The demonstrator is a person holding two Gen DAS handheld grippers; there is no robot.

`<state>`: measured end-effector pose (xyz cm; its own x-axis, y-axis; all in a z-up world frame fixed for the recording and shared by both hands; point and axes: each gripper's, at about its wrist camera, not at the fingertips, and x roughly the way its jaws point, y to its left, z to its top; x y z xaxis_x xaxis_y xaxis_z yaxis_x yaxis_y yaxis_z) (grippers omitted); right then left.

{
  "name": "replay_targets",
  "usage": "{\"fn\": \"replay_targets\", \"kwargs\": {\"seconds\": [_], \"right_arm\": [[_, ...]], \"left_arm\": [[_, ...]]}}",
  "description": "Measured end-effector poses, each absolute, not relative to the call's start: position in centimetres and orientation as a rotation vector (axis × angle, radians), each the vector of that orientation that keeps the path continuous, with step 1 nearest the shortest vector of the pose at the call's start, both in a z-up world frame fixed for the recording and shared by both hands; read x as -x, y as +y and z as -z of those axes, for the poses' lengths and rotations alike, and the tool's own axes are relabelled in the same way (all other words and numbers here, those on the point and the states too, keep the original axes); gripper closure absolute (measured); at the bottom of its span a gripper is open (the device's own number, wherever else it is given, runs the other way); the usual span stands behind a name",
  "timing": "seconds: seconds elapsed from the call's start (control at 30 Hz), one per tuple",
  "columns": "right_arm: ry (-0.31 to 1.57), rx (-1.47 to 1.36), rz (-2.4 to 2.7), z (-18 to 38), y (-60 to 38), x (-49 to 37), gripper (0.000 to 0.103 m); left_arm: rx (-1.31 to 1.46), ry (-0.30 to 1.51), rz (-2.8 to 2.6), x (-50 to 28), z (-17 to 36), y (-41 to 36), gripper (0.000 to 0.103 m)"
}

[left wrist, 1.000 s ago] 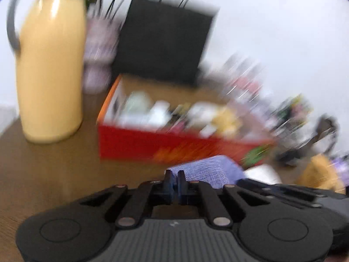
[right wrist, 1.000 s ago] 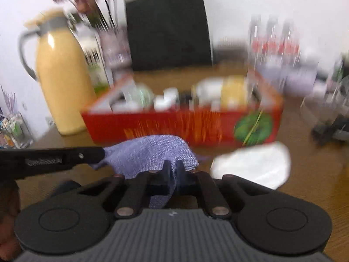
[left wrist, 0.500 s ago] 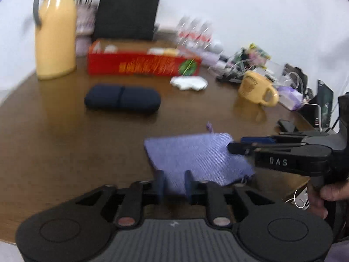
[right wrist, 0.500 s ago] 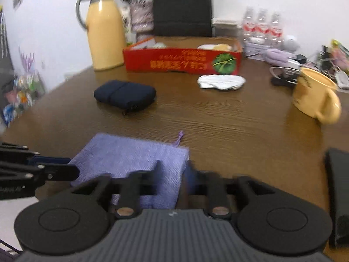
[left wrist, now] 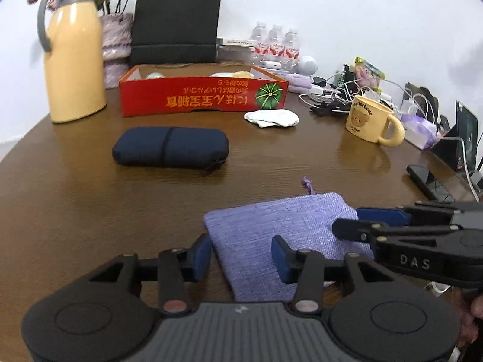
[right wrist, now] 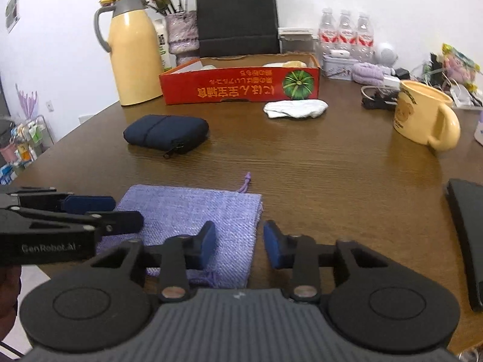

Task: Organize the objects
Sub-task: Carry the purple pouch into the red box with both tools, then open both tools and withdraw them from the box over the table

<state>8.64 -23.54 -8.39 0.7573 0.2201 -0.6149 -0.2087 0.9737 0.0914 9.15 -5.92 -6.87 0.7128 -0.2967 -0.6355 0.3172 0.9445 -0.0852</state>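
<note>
A flat purple fabric pouch (left wrist: 280, 235) lies on the brown table (left wrist: 75, 199) near its front edge; it also shows in the right wrist view (right wrist: 196, 211). My left gripper (left wrist: 241, 256) is open, its fingers straddling the pouch's near left corner. My right gripper (right wrist: 240, 246) is open over the pouch's near right corner. Each gripper shows from the side in the other's view, the right one (left wrist: 362, 223) and the left one (right wrist: 117, 211), both open. A dark blue zip case (left wrist: 170, 147) and a white cloth (left wrist: 271, 118) lie further back.
A red cardboard box (left wrist: 202, 96) with items stands at the back, beside a yellow thermos jug (left wrist: 72, 51), a vase and a black paper bag (left wrist: 176, 24). A yellow mug (left wrist: 372, 120), cables, bottles and a phone (left wrist: 428, 181) crowd the right side.
Both grippers carried the pouch from the red box back to the table's front edge, set it flat, and opened, releasing it.
</note>
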Motion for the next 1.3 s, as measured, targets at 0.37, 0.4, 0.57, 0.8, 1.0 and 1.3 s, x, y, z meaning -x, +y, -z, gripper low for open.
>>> {"fn": "replay_targets", "kwargs": {"seconds": [0.37, 0.4, 0.57, 0.8, 1.0, 1.3], "right_arm": [[0.504, 0.023, -0.284, 1.9, -23.2, -17.8, 0.1], [0.482, 0.033, -0.285, 1.2, -23.1, -19.8, 0.1], [0.486, -0.036, -0.297, -0.5, -23.3, -32.7, 0.1], [0.621, 0.037, -0.205, 1.8, -21.0, -45.9, 0.1], [0.712, 0.028, -0.261, 4.5, -19.8, -48.4, 0.1], [0.695, -0.009, -0.213, 2.2, -22.1, -46.3, 0.047]], "left_arm": [[0.015, 0.508, 0.414, -20.5, 0.2, -3.9, 0.1], [-0.01, 0.483, 0.402, -22.8, -0.6, -4.0, 0.1], [-0.033, 0.496, 0.381, -36.2, -3.5, -4.0, 0.1], [-0.07, 0.697, 0.401, -47.6, 0.9, -6.5, 0.099], [-0.18, 0.753, 0.338, -48.2, 4.0, -5.0, 0.097], [-0.136, 0.706, 0.31, -45.8, -0.7, -3.0, 0.07]]}}
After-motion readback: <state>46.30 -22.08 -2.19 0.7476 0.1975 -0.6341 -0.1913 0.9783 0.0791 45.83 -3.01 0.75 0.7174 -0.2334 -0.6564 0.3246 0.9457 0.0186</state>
